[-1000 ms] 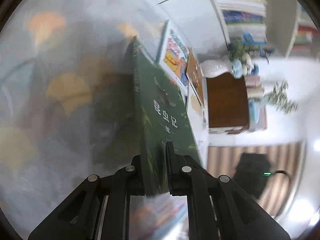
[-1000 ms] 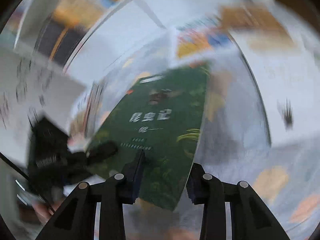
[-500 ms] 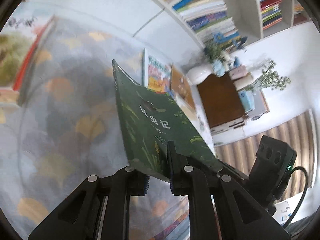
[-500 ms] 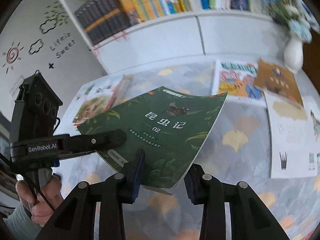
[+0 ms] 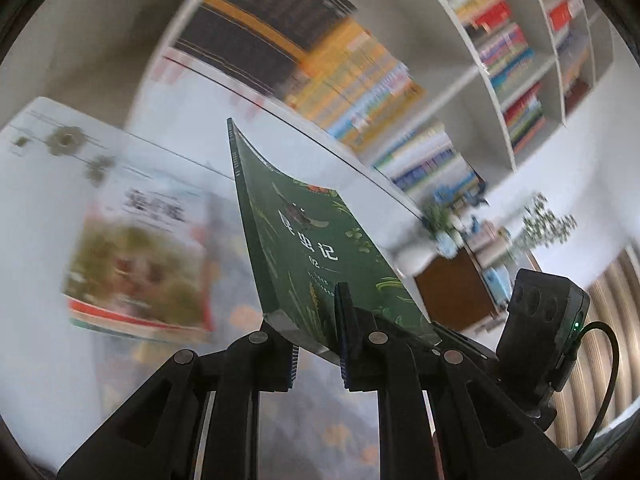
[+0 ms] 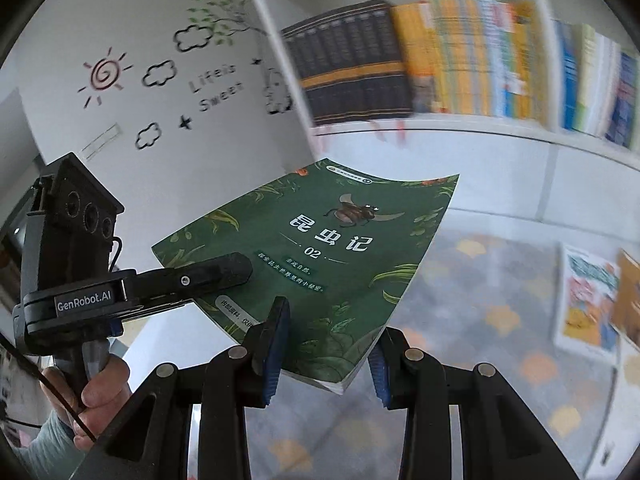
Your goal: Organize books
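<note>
The left gripper (image 5: 316,344) clamps the green book (image 6: 316,264) aloft above the patterned table (image 6: 500,320), long axis toward 12 o'clock at the bookshelf (image 6: 460,64); the right gripper (image 6: 324,356) straddles its lower corner, jaws wide, not gripping.

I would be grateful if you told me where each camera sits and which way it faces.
Left wrist: on the left gripper, looking along its fingers, shut on the green book, toward the bookshelf.
Right wrist: on the right gripper, fingers open around the book's corner; the person's left hand shows.
Shared: book, bookshelf, each other's gripper.
</note>
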{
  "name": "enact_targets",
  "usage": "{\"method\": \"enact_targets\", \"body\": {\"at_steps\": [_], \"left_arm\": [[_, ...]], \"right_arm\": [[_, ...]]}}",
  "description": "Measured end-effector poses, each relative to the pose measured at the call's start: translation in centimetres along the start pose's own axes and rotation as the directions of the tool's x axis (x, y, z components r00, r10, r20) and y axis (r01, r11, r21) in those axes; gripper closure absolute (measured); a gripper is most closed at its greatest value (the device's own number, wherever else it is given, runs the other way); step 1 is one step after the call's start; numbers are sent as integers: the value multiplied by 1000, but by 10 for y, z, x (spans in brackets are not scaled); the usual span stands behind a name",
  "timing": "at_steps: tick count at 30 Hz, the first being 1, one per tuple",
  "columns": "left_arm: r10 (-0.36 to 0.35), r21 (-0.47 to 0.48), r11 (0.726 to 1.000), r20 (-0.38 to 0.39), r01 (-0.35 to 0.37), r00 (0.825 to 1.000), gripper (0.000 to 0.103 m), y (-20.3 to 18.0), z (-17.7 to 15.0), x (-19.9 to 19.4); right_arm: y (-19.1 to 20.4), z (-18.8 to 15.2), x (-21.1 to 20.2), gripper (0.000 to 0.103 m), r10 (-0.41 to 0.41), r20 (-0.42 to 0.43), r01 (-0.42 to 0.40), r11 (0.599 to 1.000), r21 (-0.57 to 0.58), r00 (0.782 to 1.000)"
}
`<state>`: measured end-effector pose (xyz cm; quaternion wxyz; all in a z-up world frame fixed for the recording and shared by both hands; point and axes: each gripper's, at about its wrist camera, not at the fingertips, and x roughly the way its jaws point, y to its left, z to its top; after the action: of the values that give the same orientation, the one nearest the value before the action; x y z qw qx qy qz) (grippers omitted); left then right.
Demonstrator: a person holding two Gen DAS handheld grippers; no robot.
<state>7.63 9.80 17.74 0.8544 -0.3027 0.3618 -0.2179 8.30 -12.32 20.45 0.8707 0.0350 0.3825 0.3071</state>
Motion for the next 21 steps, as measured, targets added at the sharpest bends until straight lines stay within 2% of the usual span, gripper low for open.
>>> {"method": "enact_targets", "body": {"at_steps": [5,12,21], "left_arm": [[46,-72,996,-2,-46,999,89,45,2,0],[64,-143,987,-27,-67,998,89,90,4,20],[78,-203,975,-61,-89,995,89,131,8,45]], "right_arm": [[16,7,52,68,35,-68,-35,999,-1,997],[17,8,110,68,12,-147,-15,1000,-21,989],[5,10,151,67,-4,-183,8,1000,20,983]]}}
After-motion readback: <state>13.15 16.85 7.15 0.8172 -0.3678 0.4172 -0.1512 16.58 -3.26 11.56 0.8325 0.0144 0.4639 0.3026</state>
